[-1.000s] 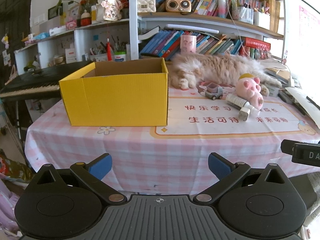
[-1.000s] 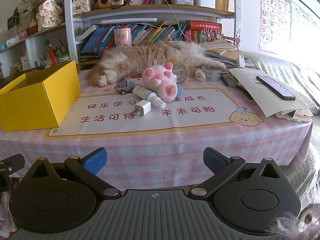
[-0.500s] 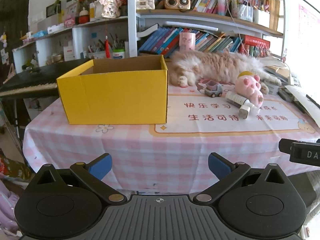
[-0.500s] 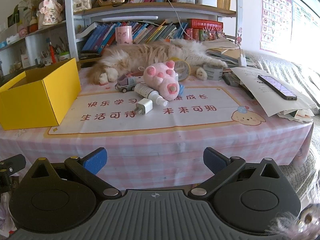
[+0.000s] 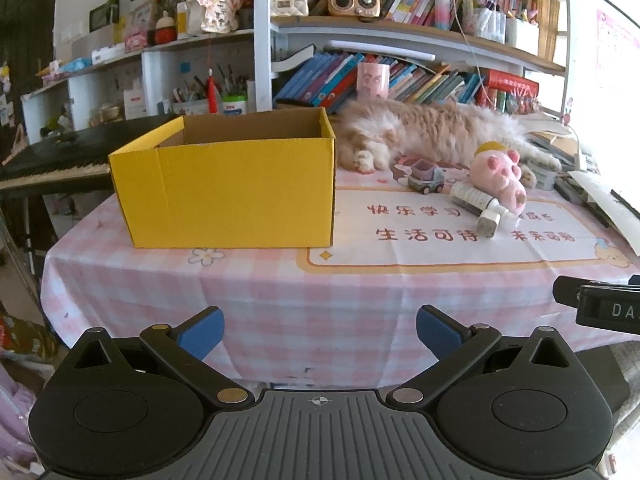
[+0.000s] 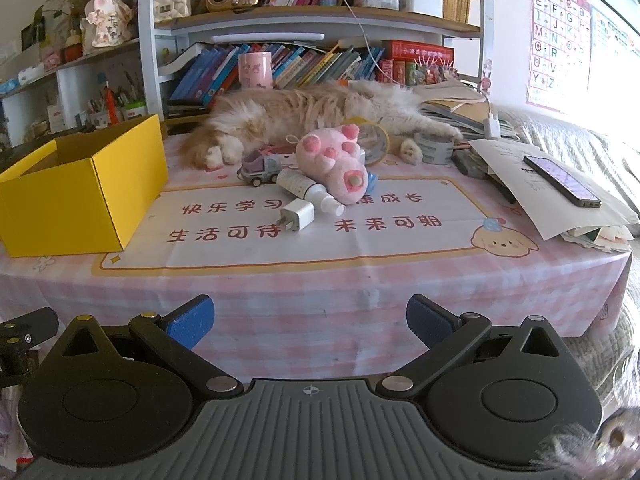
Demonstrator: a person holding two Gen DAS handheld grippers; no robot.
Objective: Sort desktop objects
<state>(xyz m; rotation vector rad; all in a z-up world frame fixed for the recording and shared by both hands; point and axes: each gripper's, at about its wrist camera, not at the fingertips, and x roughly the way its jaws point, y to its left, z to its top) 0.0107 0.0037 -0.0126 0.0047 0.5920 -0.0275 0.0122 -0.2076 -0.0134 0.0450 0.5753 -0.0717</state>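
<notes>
the yellow box (image 5: 228, 196) is matt corrugated cardboard, brown and raw inside, and it stands on a counter (image 5: 280, 304) draped in soft pink checked cloth with a smooth printed mat (image 6: 360, 236) that shows fold creases. the pink toy (image 6: 332, 160) is fuzzy plush, the charger (image 6: 297, 216) and the spray bottle (image 6: 306, 188) smooth white plastic, the phone (image 6: 562, 180) glossy glass over paper sheets (image 6: 520, 172). both tongs (image 5: 319, 326) (image 6: 310, 316) are matt black plastic with metal rivets and textured blue pads (image 6: 192, 318).
</notes>
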